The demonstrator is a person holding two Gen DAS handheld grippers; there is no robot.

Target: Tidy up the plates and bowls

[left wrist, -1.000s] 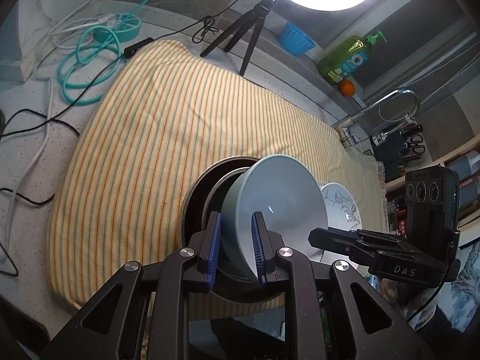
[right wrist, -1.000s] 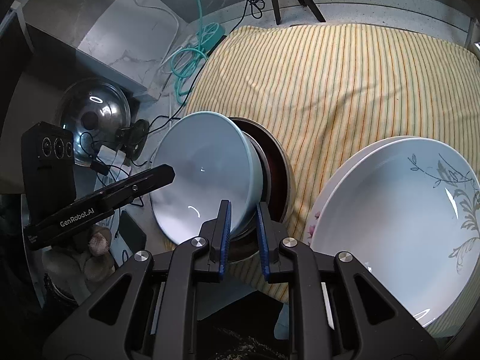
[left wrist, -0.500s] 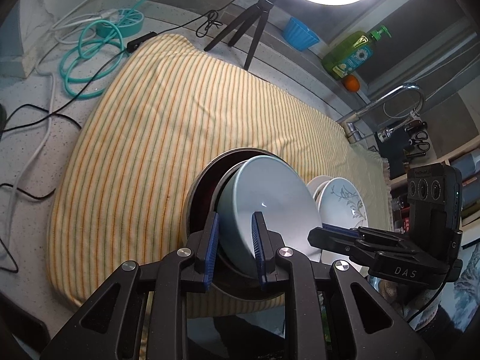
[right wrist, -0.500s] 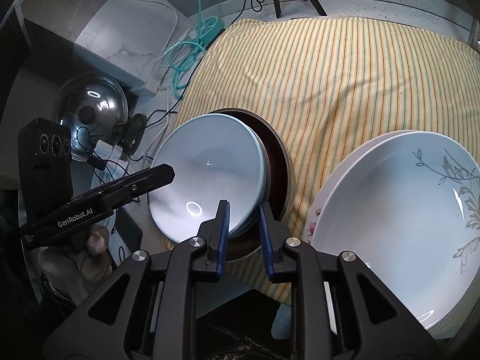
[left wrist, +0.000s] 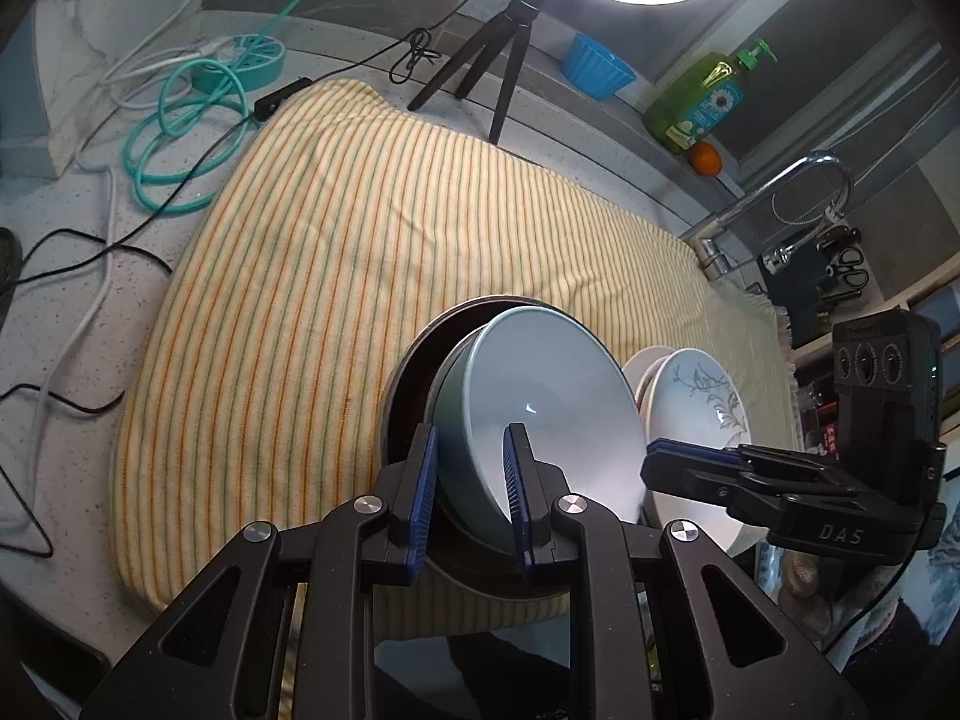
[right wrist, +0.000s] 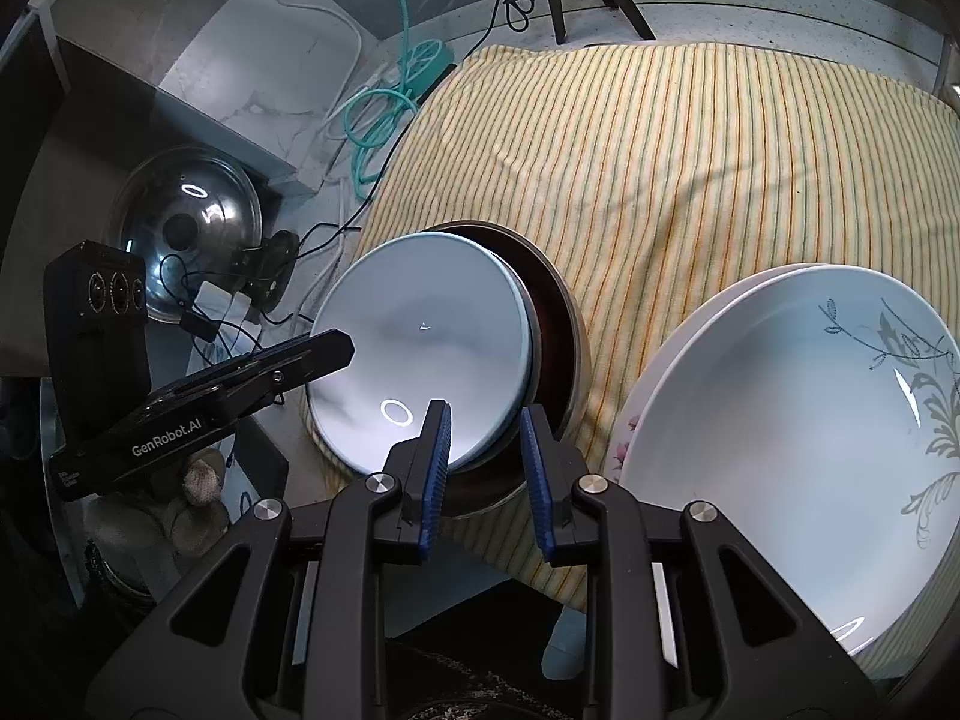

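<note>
A pale blue bowl (left wrist: pixel 540 396) sits nested in a dark brown bowl (left wrist: pixel 414 372) on the striped cloth. My left gripper (left wrist: pixel 468 480) has its jaws slightly apart around the blue bowl's near rim. In the right wrist view the blue bowl (right wrist: pixel 414 354) lies inside the brown bowl (right wrist: pixel 555 330), and my right gripper (right wrist: pixel 486 456) straddles the rims with its jaws parted and gaps showing. White plates with a grey leaf pattern (right wrist: pixel 798 432) are stacked at the right; they also show in the left wrist view (left wrist: pixel 696 396).
The yellow striped cloth (left wrist: pixel 360 252) covers the counter. A ring light on a tripod (left wrist: pixel 480 66), teal cable coil (left wrist: pixel 180 138), blue cup (left wrist: pixel 594 69), soap bottle (left wrist: pixel 702 102) and tap (left wrist: pixel 774 198) stand behind. A steel lid (right wrist: pixel 186 222) lies left.
The blue bowl has dropped from tilted up to lying deeper in the brown bowl. Both grippers' jaws have widened around the rims and pulled back a little.
</note>
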